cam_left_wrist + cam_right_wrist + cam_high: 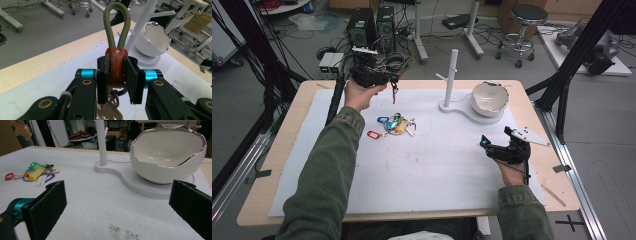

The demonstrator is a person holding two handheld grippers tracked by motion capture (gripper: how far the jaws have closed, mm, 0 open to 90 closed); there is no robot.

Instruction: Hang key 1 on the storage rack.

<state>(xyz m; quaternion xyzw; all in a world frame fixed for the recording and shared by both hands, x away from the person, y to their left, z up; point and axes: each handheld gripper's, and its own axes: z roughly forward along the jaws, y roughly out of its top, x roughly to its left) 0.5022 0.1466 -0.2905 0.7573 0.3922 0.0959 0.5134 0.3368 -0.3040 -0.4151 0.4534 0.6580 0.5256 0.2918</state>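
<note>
My left gripper [393, 79] is raised over the far left of the table and shut on a key fob [116, 67] made of brown leather. A green cord loop [116, 22] stands up from the fob, and keys [394, 91] hang below the jaws. In the left gripper view the pads [131, 80] press the leather from both sides. A bunch of coloured key tags [396, 125] lies on the white mat [422, 170]. My right gripper [495, 136] rests low at the right, open and holding nothing, facing the white bowl [167, 157].
A white stand with an upright post [451, 75] and a side peg shares a base with the jagged-rimmed bowl [489, 97] at the back right. The key tags [35, 173] lie left of the right gripper. Stools, cables and computers stand on the floor beyond.
</note>
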